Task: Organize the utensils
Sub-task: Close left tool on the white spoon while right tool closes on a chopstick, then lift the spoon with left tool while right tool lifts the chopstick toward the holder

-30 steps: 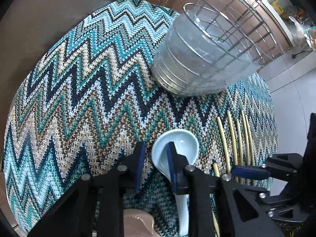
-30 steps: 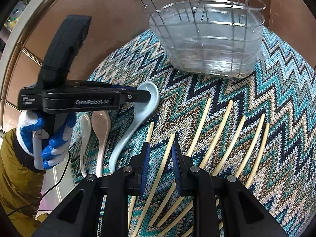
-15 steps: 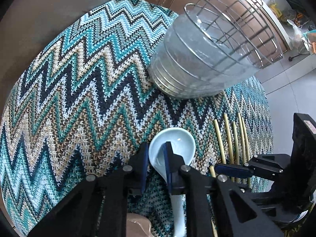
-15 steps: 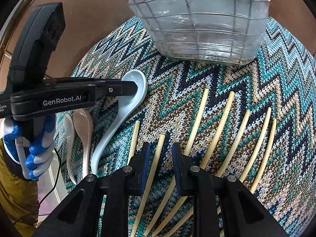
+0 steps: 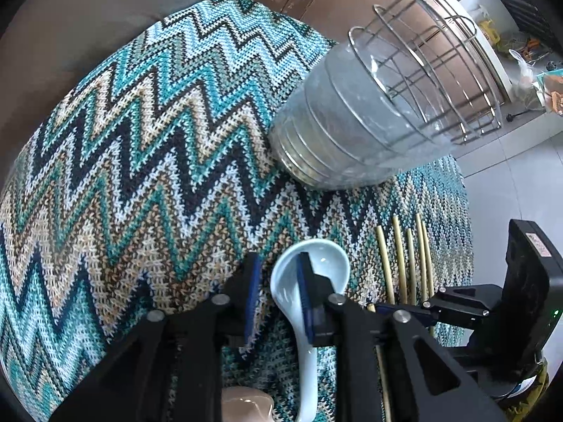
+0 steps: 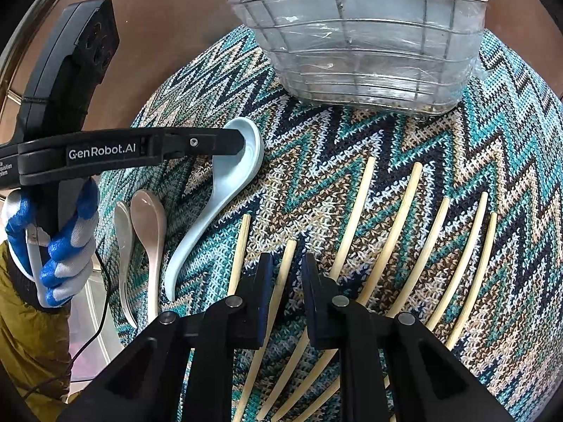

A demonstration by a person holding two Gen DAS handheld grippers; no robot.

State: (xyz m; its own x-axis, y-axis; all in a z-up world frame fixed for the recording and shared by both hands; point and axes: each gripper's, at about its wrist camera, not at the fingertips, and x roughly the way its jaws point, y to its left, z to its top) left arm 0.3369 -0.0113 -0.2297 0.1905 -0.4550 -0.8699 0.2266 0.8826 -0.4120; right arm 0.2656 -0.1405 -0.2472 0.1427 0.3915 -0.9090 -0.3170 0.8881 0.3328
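Note:
A light blue ceramic spoon (image 5: 327,263) lies on the zigzag mat (image 5: 123,158). My left gripper (image 5: 278,257) straddles the left rim of its bowl, one finger inside and one outside. Its jaws are opening, and a gap shows beside the rim. The right wrist view shows the same spoon (image 6: 225,193) under the left gripper (image 6: 232,140). Several pale chopsticks (image 6: 397,218) fan out across the mat. My right gripper (image 6: 286,258) is low over them with its jaws closing around one chopstick (image 6: 289,248), and the pads do not press on it.
A wire basket with a clear plastic liner (image 6: 369,52) stands at the far edge of the mat (image 6: 510,123). A beige spoon (image 6: 149,218) and a white spoon (image 6: 123,232) lie left of the blue one. A gloved hand (image 6: 59,246) holds the left gripper.
The left jaws narrowed on the blue spoon's rim, then widened again. The right gripper sank closer to the chopsticks and its jaws drew in slightly around one of them.

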